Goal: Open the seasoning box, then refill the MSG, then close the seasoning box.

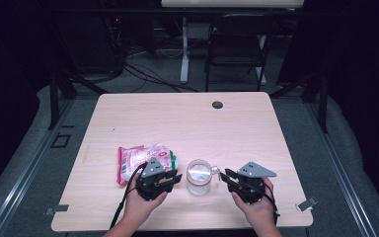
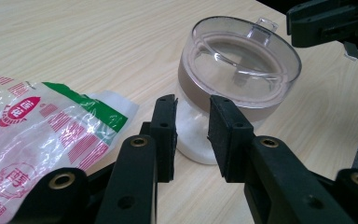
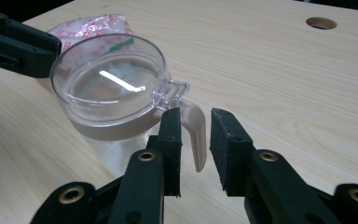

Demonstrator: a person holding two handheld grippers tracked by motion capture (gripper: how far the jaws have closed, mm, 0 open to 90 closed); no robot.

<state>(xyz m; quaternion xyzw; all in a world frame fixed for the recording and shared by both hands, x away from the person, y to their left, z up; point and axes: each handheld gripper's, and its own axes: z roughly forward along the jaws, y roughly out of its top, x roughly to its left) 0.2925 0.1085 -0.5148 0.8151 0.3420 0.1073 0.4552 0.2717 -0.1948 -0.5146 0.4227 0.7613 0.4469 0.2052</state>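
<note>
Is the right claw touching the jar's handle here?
Cannot tell. In the right gripper view the right claw sits open with the jar's handle showing between its pads, but neither contact nor a gap is plain.

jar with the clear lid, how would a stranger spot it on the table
Look at the near edge of the wooden table, between the two tools. The jar stands upright right of a flat red-printed bag. It alone is round and see-through, with a brown band and clear lid.

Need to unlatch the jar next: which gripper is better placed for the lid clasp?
Right, probably. The right gripper faces the jar's clasp, its open jaws either side of the handle. The left gripper faces the opposite wall.
</note>
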